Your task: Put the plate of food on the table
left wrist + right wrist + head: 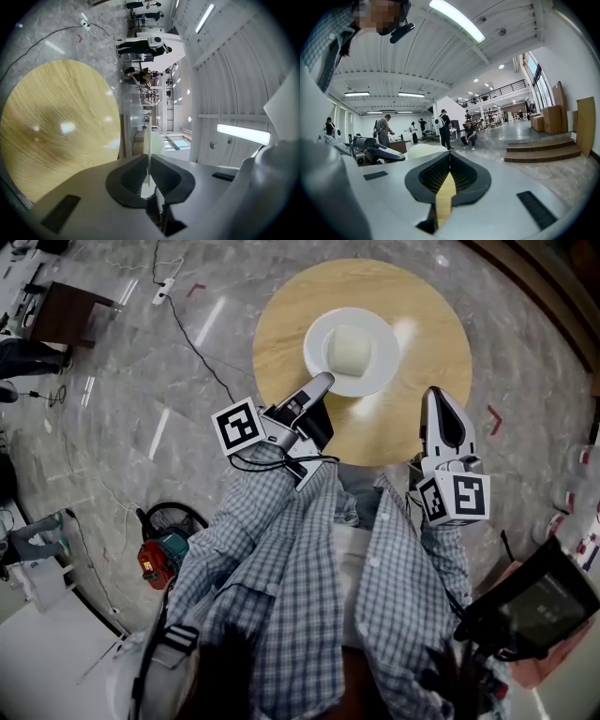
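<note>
Pinching the near rim of the round white plate (384, 351) with the left gripper (324, 380), clamped both jaws almost together on that thin edge. Held the right gripper (433, 391) fully closed on nothing, tip just over the near edge of the round light-wood table (427, 320). Carried a pale squarish block of food (347, 348) on the plate, set near the table's middle. Bore black-and-white square markers on the left cube (237, 426) and right cube (466, 496).
</note>
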Tool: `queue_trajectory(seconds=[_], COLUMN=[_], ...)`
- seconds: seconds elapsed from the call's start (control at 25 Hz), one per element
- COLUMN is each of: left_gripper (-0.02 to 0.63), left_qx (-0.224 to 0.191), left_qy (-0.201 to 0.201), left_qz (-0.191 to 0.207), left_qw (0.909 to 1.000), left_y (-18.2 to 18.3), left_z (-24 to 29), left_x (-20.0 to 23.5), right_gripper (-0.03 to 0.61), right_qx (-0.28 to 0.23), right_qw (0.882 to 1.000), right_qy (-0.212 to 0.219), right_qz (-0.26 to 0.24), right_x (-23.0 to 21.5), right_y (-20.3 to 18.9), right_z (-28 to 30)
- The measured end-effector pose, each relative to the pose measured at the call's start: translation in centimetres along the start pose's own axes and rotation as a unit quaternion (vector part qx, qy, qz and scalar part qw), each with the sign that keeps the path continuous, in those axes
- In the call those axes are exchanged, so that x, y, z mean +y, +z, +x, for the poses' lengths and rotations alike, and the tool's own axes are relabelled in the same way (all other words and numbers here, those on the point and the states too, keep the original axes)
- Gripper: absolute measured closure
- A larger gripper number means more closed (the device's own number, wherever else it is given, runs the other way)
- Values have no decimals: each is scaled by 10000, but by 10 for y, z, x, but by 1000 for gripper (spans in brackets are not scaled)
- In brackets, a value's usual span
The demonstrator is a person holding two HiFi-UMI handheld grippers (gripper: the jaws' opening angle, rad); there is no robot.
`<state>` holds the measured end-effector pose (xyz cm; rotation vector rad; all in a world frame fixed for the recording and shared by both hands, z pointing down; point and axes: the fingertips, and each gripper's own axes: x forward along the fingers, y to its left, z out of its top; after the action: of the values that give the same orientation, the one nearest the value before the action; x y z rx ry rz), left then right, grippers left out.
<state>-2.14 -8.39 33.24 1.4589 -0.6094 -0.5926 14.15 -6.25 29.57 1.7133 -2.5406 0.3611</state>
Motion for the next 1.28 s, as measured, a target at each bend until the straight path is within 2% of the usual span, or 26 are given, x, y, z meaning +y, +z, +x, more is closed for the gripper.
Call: queue_trajectory(seconds=[0.16,0.4,0.64,1.0,1.12,1.28], left_gripper=[592,592,592,592,592,592], left_qx=[26,12,220,427,480,486], left_qy=[-21,98,82,177,178,146], left_qz=[3,-82,-18,-22,-5,-13], left_qw=[10000,9999,9997,9989,9987,9987], left_y=[-5,29,26,33,34,35], left_z=[-26,41,34,45,46,46], left_x=[1,19,33,40,46,50], right_gripper=[571,571,571,571,571,571], right_qx=[47,135,217,451,520,628], right_qw=[10000,9997,9994,9983,9958,9809], right_qy=[-37,101,-116,-252,-218,-97], right_qz=[77,162,224,281,722,1840], right_x=[23,-24,-16,-15,-13,-11], right_y=[-10,-15,-34,-37,-45,-62], right_z=[-13,51,42,49,53,58])
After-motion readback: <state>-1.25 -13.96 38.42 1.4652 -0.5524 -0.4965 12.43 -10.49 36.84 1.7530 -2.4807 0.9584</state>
